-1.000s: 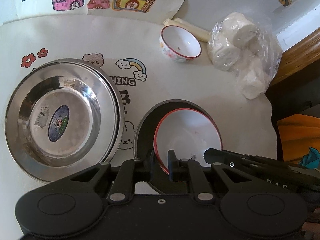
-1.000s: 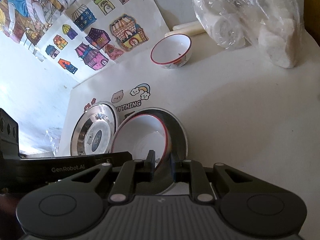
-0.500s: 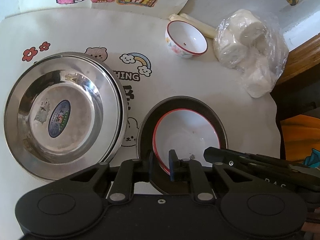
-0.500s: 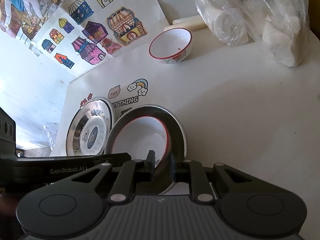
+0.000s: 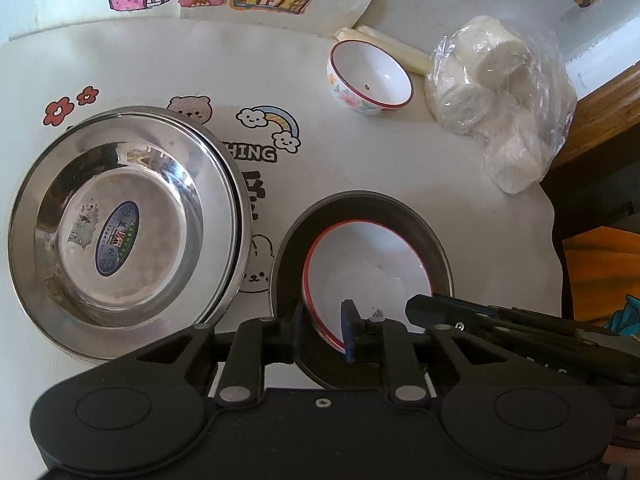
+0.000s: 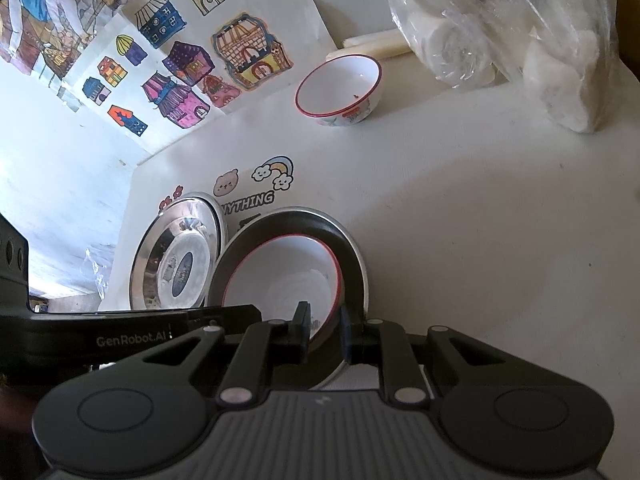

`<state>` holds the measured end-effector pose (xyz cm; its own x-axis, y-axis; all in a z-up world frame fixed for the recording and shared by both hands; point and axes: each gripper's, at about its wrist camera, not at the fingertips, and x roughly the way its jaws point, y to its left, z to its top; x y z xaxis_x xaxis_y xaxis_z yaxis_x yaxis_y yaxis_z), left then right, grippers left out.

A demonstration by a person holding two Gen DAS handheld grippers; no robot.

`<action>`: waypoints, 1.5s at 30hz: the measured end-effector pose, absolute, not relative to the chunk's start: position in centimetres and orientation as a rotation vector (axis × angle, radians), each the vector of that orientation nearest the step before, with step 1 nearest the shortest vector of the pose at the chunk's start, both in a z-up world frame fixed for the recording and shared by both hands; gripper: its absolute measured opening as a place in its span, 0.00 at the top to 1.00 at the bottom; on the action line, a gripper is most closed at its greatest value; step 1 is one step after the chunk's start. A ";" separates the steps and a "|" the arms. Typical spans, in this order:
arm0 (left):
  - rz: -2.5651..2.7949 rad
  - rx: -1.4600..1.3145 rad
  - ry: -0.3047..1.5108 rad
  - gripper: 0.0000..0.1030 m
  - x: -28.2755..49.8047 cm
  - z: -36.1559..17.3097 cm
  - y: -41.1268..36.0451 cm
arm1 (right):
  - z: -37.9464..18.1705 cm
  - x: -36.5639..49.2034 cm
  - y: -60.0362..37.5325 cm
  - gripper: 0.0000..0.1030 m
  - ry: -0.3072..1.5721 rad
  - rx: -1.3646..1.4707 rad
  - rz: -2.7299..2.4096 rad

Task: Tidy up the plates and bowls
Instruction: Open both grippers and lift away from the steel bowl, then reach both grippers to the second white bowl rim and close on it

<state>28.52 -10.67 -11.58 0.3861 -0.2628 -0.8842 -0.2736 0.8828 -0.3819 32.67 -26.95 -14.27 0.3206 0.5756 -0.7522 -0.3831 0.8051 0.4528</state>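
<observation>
A white red-rimmed bowl (image 5: 368, 264) sits inside a steel plate with a dark inside (image 5: 360, 208). My left gripper (image 5: 323, 330) is shut on the bowl's near rim. My right gripper (image 6: 325, 330) is shut on the same bowl (image 6: 280, 276) at its rim, with the dark plate (image 6: 340, 236) under it. Both hold the bowl and plate low over the white mat. A stack of shiny steel plates (image 5: 124, 216) lies to the left, also in the right wrist view (image 6: 176, 256). A small floral red-rimmed bowl (image 5: 370, 78) stands at the back (image 6: 340, 90).
A clear plastic bag of white rolls (image 5: 500, 96) lies at the back right (image 6: 520, 32). Pale sticks (image 5: 392, 46) lie behind the small bowl. Drawings of houses (image 6: 192, 64) lie at the back. The table's right edge (image 5: 552, 216) drops off by a wooden frame.
Both grippers with the bowl and dark plate have shifted slightly; the view has drawn back a little from the far bowl. Grips are unchanged.
</observation>
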 end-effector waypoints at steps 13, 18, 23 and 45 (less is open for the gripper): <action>0.006 -0.511 1.171 0.73 27.6 -10.1 -10.3 | -13.2 31.9 -28.3 0.79 1.029 0.210 0.643; 0.012 -0.504 1.127 0.65 27.6 -8.8 -10.2 | -12.7 31.6 -29.2 0.74 0.998 0.226 0.630; 0.024 -0.486 1.065 0.40 28.0 -7.6 -10.1 | -12.2 31.9 -30.5 0.62 0.970 0.253 0.604; 0.210 -0.473 1.015 0.01 34.8 -8.0 -7.6 | -13.5 36.7 -33.4 0.00 0.904 0.382 0.503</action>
<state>34.81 -7.58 -8.04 0.5182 -0.0478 -0.8539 -0.3824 0.8801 -0.2813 36.74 -33.45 -13.48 0.5169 0.5627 -0.6451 -0.2511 0.8201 0.5142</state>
